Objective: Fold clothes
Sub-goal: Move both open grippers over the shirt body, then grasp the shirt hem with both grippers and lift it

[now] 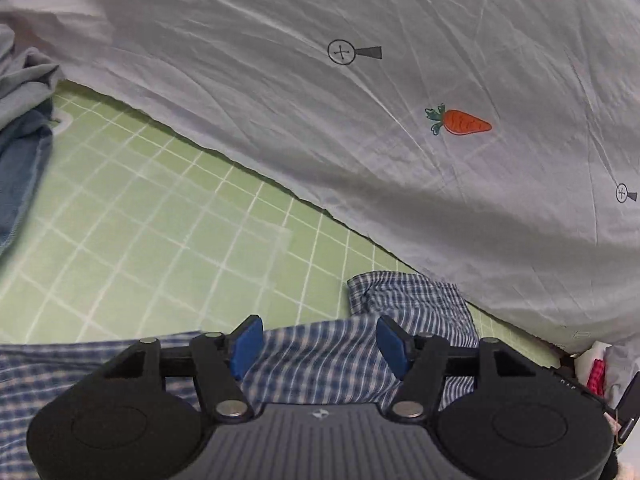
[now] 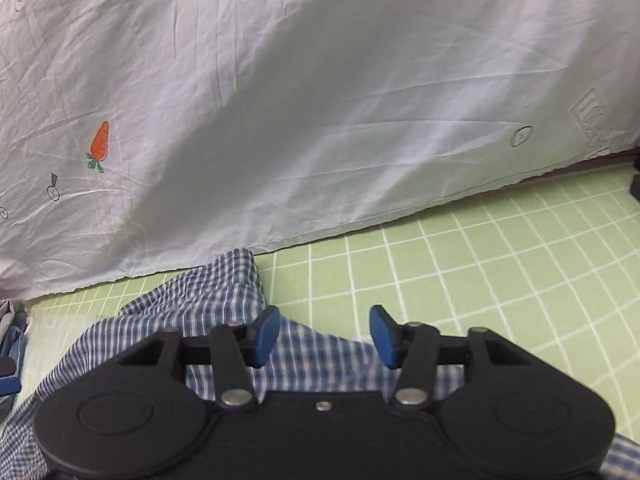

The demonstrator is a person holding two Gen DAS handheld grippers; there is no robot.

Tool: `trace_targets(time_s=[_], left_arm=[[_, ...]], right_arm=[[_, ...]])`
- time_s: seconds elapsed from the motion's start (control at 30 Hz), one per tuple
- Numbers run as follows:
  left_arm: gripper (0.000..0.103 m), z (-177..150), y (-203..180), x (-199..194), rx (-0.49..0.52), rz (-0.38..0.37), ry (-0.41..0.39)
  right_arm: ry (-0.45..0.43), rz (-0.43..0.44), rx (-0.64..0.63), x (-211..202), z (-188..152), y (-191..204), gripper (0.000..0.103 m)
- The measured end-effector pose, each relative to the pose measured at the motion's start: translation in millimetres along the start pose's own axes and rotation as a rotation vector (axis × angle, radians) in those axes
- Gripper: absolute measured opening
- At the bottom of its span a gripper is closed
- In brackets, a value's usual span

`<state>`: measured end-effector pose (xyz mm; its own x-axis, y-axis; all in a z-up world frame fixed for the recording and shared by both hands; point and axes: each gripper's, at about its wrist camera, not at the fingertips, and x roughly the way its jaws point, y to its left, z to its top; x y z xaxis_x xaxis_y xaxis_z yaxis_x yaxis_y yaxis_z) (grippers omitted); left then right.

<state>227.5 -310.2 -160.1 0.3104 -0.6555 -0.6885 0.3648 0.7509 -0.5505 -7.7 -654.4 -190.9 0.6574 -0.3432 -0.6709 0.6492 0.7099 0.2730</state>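
A blue-and-white checked garment (image 1: 320,352) lies crumpled on the green grid mat (image 1: 160,220). In the left wrist view it spreads under and beyond my left gripper (image 1: 320,342), whose blue pads (image 1: 248,344) stand apart with only cloth lying below them, none pinched. In the right wrist view the same checked garment (image 2: 208,300) bunches up to the left and runs beneath my right gripper (image 2: 325,334). That gripper is open too, its blue pads (image 2: 382,336) clear of the fabric.
A wrinkled white sheet (image 1: 360,120) with a carrot print (image 1: 460,122) covers the area beyond the mat (image 2: 500,272). Blue-grey clothes (image 1: 24,128) are heaped at the left edge. A small red-and-white item (image 1: 596,372) sits at the lower right.
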Motion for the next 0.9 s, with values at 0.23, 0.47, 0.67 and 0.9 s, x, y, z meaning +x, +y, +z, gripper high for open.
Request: trace_targets(time_s=[0.23, 0.47, 0.67, 0.9], left_arm=[[0.061, 10.6, 2.2, 91.4, -0.225, -0.089, 0.143], [0.058, 12.1, -0.7, 118.3, -0.239, -0.189, 0.227], [0.003, 16.3, -24.5, 138.4, -0.129, -0.144, 0.235], [0.002, 32.1, -81.5, 163.1, 0.176, -0.046, 0.18]], right_arm=[[0.102, 0.216, 0.177, 77.4, 9.9, 10.2, 0.043], [0.161, 0.326, 0.269, 104.4, 13.8, 6.6, 0.048], [0.158, 0.38, 0.194, 109.3, 21.8, 11.3, 0.01], [-0.003, 0.386, 0.176, 113.0, 47.8, 11.0, 0.006]])
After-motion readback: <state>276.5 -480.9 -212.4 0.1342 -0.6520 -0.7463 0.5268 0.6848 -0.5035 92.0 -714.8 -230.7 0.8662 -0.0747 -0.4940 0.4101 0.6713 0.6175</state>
